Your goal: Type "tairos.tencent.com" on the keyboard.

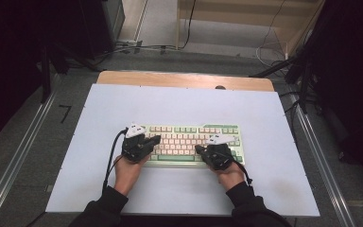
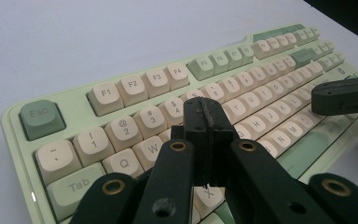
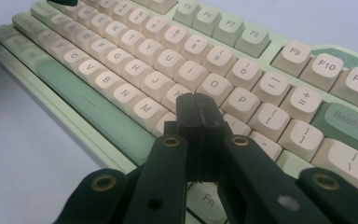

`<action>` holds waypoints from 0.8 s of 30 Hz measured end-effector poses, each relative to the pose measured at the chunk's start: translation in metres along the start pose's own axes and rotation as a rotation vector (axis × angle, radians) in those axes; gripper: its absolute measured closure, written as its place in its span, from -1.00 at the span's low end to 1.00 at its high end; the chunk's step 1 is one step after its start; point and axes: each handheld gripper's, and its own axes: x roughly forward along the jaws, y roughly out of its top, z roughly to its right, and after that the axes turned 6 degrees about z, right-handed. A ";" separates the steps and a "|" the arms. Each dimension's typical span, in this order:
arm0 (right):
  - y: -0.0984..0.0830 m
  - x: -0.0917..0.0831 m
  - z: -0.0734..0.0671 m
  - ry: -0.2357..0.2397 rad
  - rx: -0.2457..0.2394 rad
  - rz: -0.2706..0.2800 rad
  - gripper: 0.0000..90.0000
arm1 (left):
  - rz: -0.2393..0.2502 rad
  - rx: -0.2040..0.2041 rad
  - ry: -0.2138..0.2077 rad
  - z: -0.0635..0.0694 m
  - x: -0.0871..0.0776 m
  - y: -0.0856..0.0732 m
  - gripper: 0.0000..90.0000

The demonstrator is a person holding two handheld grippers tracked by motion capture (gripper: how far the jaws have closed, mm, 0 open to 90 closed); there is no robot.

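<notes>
keyboard point(image 1: 194, 144): pale green case, cream and green caps, lying flat near the middle of the white worktop point(image 1: 264, 118), a bit toward the person's edge.
long axis: runs left-right across the worktop; Esc end on the person's left, Backspace end on the right, space bar row nearest the person.
handling: my guess is stiff and fairly hefty, won't flex. Smooth caps, so probably slippery, and they could pop off if pried. To move it, I'd pinch the case at the short ends, not the keys.
left hand-held gripper point(image 1: 155, 140): jaws fully together, nothing in them, tip over the number/QWERTY rows on the left side.
right hand-held gripper point(image 1: 200, 150): same deal, jaws together and empty, tip near K/L; can't tell if either tip actually presses a key.
</notes>
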 end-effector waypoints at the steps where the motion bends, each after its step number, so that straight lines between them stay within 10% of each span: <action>1: 0.000 0.000 0.000 0.000 0.000 -0.001 0.95 | -0.001 -0.001 -0.001 0.000 0.000 0.000 1.00; 24: -0.001 0.001 0.000 0.001 0.000 -0.008 0.95 | -0.005 0.001 -0.005 0.001 -0.001 0.000 1.00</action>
